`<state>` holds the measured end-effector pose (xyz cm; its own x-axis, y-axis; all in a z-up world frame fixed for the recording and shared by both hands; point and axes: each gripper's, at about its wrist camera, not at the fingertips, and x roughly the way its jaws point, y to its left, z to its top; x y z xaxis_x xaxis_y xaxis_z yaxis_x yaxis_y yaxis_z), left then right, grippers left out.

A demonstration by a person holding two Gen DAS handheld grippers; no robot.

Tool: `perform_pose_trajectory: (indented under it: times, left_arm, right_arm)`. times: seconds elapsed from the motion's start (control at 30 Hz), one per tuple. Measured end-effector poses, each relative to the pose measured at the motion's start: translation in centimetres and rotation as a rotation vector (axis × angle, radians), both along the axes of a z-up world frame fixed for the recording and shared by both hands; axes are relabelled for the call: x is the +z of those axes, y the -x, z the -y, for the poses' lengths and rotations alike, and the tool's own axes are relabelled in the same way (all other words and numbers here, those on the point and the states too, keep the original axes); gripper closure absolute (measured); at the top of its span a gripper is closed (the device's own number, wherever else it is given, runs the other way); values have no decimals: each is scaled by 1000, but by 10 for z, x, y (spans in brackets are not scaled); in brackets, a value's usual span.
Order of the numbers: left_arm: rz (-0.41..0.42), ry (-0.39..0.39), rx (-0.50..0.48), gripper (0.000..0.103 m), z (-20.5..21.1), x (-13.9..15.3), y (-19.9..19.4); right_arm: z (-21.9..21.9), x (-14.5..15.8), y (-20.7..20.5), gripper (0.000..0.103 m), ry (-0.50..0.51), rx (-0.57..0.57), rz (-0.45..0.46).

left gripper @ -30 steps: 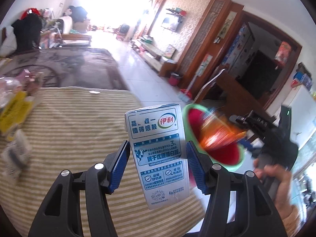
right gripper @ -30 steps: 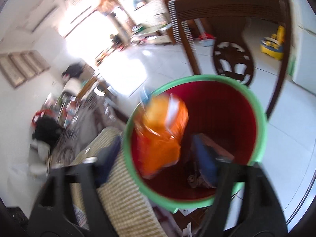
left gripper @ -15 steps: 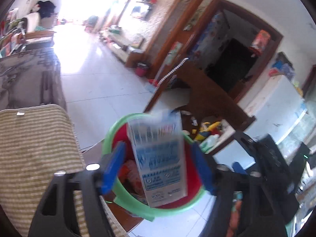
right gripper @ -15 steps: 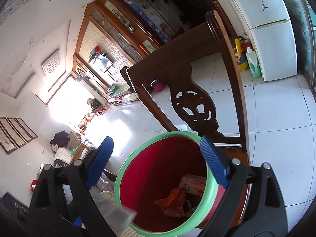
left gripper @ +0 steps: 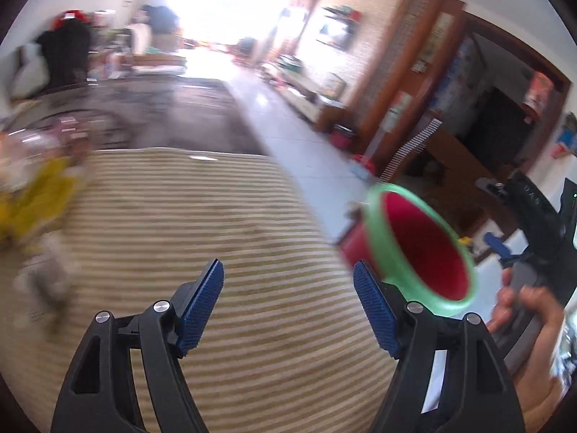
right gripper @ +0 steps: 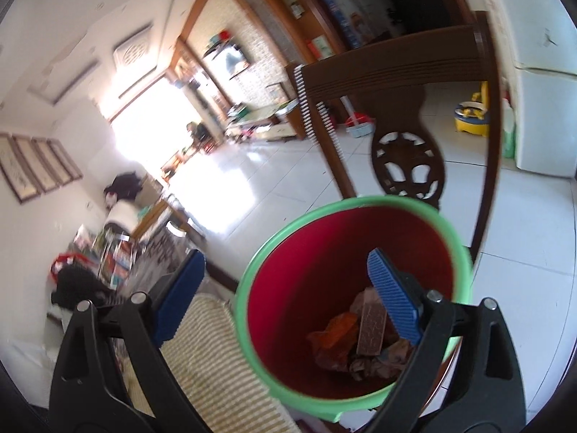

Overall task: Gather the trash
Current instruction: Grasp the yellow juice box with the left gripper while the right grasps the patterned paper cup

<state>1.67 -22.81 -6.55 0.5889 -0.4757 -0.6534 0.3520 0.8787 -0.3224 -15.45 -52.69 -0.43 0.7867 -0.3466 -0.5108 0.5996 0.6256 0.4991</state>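
A red bin with a green rim [left gripper: 382, 238] stands off the striped table's right end. My left gripper [left gripper: 286, 265] hangs open and empty over the striped cloth [left gripper: 202, 213], left of the bin. Blurred trash lies at the table's left: a yellow wrapper [left gripper: 39, 195] and a pale piece [left gripper: 43, 274]. My right gripper [right gripper: 285, 256] hovers above the bin's rim [right gripper: 360, 202], its jaws opening with nothing between them. Inside the bin lie an orange wrapper [right gripper: 335, 328], a carton on end [right gripper: 371, 324] and crumpled scraps. A hand [left gripper: 533, 310] holds the right gripper's handle.
A dark wooden chair [right gripper: 407, 158] stands right behind the bin. A white fridge [right gripper: 541, 108] and a yellow potty [right gripper: 468, 115] are on the tiled floor beyond. A dark patterned table [left gripper: 144, 108] lies past the striped cloth.
The left gripper carried the milk carton over the bin, let it go and swung back left over the table. The orange wrapper dropped from the right gripper into the bin, and its jaws widened.
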Motion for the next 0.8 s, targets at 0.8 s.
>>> perform_pose_trajectory:
  times: [0.8]
  left_arm:
    - [-184,112,592,30,-287,-12,-134]
  right_arm:
    - [-287,-41,-151,12,-23,855,-229]
